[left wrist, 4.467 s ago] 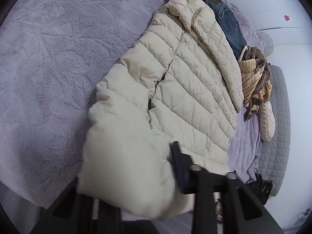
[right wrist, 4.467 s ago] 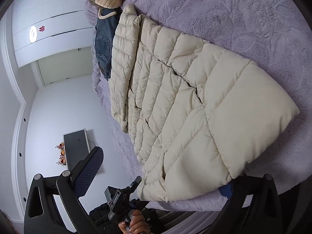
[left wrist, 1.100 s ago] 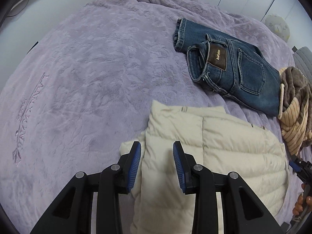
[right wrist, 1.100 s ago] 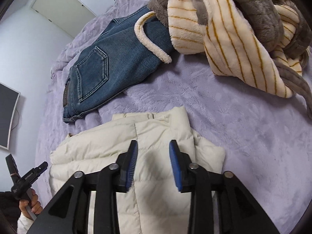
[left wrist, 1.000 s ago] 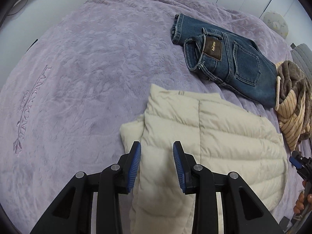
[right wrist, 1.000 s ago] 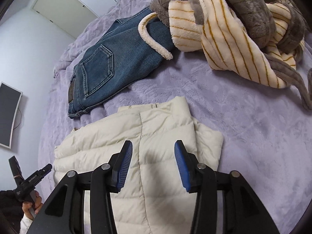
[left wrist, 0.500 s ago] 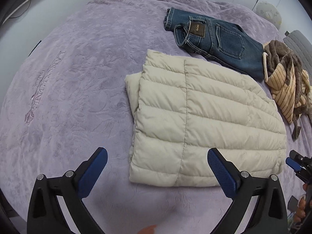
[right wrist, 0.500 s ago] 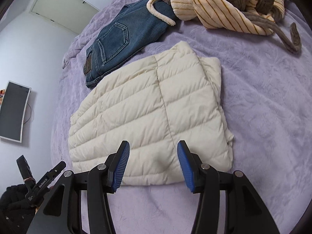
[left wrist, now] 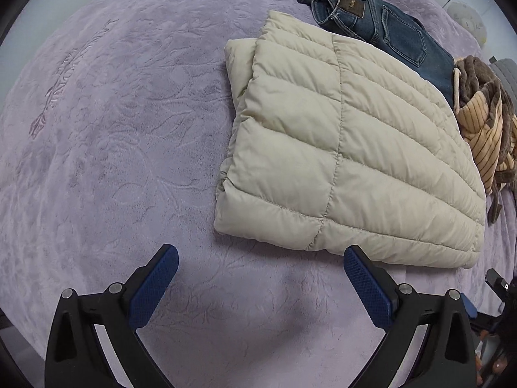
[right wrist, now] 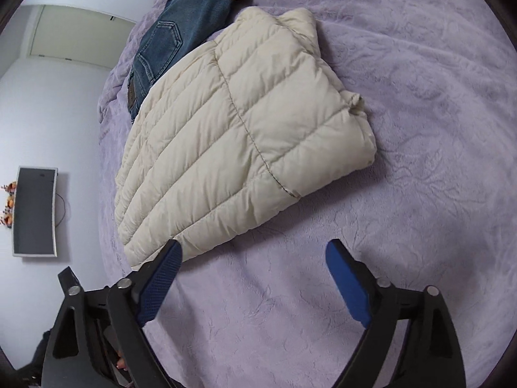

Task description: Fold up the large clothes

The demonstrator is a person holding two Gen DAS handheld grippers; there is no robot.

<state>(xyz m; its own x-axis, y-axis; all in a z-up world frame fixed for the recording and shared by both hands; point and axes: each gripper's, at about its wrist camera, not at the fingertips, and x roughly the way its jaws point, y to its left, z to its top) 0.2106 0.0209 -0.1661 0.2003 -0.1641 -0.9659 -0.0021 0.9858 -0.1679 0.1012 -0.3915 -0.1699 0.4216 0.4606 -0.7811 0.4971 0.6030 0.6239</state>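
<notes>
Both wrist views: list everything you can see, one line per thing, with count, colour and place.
puffer jacket: one, cream, folded into a block, lying on the bedspread.
jeans: one pair, blue denim, beyond the jacket, its edge against them.
fleece garment: one, tan with brown stripes and brown trim, crumpled in a heap beside the jeans.
bedspread: one, lilac plush with an embossed leaf pattern, under all the clothes.
screen: one, dark with a pale frame, on the white wall in the right wrist view.
left claw: one, black with blue pads, open, empty, short of the jacket's near edge.
right claw: one, black with blue pads, jaws opening, nothing between them.
</notes>
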